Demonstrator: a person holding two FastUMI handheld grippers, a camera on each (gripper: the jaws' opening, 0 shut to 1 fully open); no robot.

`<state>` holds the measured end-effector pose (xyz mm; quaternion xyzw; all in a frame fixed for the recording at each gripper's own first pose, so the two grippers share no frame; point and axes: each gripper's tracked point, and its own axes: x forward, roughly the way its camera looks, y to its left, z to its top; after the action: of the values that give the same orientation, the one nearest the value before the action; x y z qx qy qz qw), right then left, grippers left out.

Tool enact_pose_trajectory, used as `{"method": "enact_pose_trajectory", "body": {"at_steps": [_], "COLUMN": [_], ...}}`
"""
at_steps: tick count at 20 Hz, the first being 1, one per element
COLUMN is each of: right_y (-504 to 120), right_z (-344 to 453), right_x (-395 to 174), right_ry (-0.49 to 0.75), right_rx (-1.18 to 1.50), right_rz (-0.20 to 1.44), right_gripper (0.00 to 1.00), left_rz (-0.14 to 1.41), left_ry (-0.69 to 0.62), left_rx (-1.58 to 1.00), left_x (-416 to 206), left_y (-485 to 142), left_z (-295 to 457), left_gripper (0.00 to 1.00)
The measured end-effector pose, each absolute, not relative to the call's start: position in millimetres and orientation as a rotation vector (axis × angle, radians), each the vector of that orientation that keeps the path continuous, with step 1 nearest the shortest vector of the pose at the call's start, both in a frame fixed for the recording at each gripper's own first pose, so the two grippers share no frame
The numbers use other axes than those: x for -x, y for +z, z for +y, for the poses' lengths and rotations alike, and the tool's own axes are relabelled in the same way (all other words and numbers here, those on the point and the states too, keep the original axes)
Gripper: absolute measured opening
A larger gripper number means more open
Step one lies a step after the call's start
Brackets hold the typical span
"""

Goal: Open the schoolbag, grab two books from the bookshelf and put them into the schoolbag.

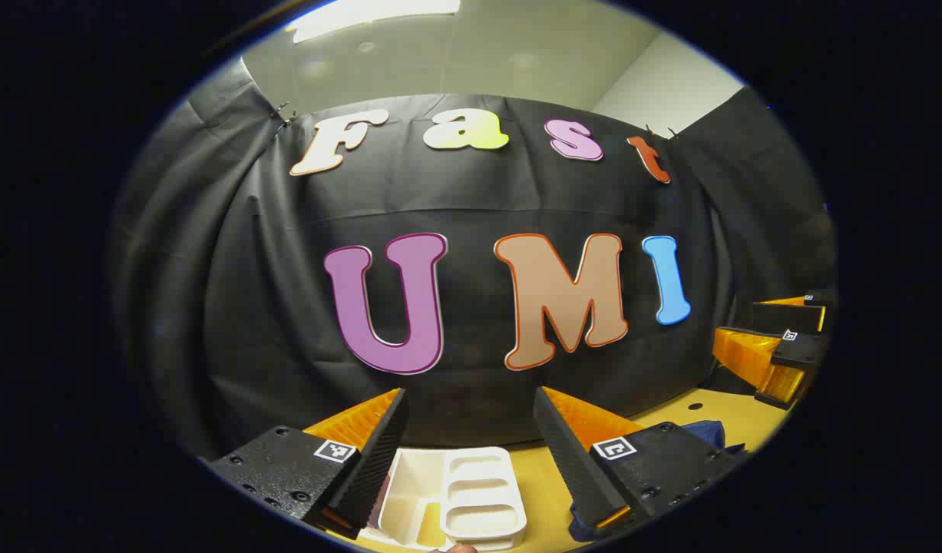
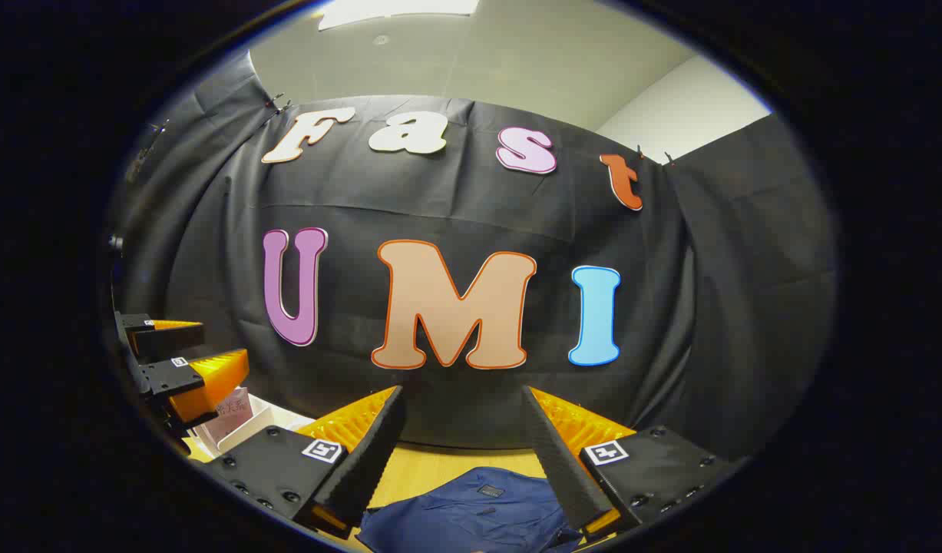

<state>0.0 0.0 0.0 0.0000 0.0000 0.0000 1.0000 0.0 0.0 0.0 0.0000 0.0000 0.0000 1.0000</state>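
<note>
the navy schoolbag (image 2: pixel 471 511) lies flat on the yellow tabletop (image 2: pixel 455 465), low in the right gripper view, right under and between the spread fingers of the right gripper (image 2: pixel 463 445); a small dark patch sits on its top face, and whether its zip is open i cannot tell. those fingers stand wide apart and touch nothing, with bare tabletop showing between the bag's far edge and the black cloth wall (image 2: pixel 747 307). in the left gripper view a corner of the same bag (image 1: pixel 705 432) peeks out beside the right-hand finger. the left gripper (image 1: pixel 471 449) hangs with its fingers apart as well, grasping nothing, above a white compartmented bookshelf (image 1: pixel 455 499) that stands on the table near its front edge; one long bay and three short slots show, and their contents cannot be made out. in the right gripper view the rack's white wall (image 2: pixel 259 422) sits at the lower left, left of the bag, with a pinkish book cover (image 2: pixel 229 411) leaning in it just below the other gripper's fingers. the cloth wall closes the far side of the table, and open surface runs between rack and bag.
</note>
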Motion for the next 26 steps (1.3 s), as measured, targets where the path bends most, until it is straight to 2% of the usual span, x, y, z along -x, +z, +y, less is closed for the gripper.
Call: {"method": "enact_pose_trajectory", "body": {"at_steps": [4,5,7,8,9,10,13,15,16,17,18,19,20,21,23,24,25,26], "right_y": [-9.4,-12.7,-19.9,-23.3,-25.9,-27.8,-35.5,-40.1,-41.9,-44.9,-47.0,-48.9,-50.8,-53.5,-59.7,-65.8,-76.4,-86.4], "right_z": [12.0,13.9,17.7,19.4,20.3,20.7,22.4,24.4,25.1,25.7,26.5,27.1,27.9,29.1,35.0,42.8,47.9,52.5], "right_x": [0.4,0.2,0.3,-0.4,-1.2,-2.1,-3.7,-4.2,-4.8,-4.9,-5.8,-6.1,-7.0,-6.2,-3.9,-1.3,1.6,4.6], "right_ry": [0.032,0.04,0.055,0.061,0.065,0.068,0.077,0.088,0.093,0.097,0.101,0.105,0.109,0.115,0.149,0.189,0.224,0.252], "right_rx": [0.001,0.003,0.006,0.01,0.015,0.019,0.028,0.036,0.041,0.047,0.051,0.054,0.057,0.061,0.082,0.104,0.138,0.182], "right_rz": [0.013,0.021,0.037,0.045,0.052,0.057,0.07,0.078,0.082,0.086,0.09,0.094,0.096,0.099,0.105,0.114,0.13,0.146], "right_gripper": [0.92,0.92,0.92,0.92,0.92,0.92,0.92,0.92,0.92,0.92,0.97,0.92,0.97,0.97,0.97,0.92,0.98,0.98], "left_rz": [0.0,0.003,0.009,0.012,0.013,0.015,0.026,0.033,0.034,0.033,0.034,0.035,0.036,0.039,0.042,0.042,0.043,0.042], "left_ry": [0.037,0.048,0.066,0.07,0.075,0.079,0.089,0.093,0.094,0.095,0.098,0.099,0.102,0.105,0.113,0.119,0.125,0.131], "left_rx": [-0.025,-0.027,-0.028,-0.03,-0.034,-0.039,-0.047,-0.048,-0.048,-0.049,-0.05,-0.05,-0.05,-0.049,-0.051,-0.054,-0.058,-0.06], "left_x": [5.5,7.1,9.5,9.7,9.7,10.4,8.7,8.1,8.8,9.9,9.1,7.5,8.5,9.1,9.9,11.1,11.9,12.6], "left_y": [-2.8,-3.8,-6.3,-8.2,-8.1,-9.6,-12.7,-14.8,-15.9,-15.8,-14.8,-16.6,-17.1,-17.4,-18.7,-18.5,-18.4,-18.9], "left_z": [15.6,19.8,26.9,29.6,32.2,34.6,39.4,41.5,42.8,43.2,43.4,44.8,45.2,47.4,50.3,52.8,55.3,58.8], "left_gripper": [0.95,0.99,0.99,0.95,0.99,0.96,0.95,0.95,0.99,0.95,0.95,0.95,0.95,0.95,0.95,0.95,0.95,0.95]}}
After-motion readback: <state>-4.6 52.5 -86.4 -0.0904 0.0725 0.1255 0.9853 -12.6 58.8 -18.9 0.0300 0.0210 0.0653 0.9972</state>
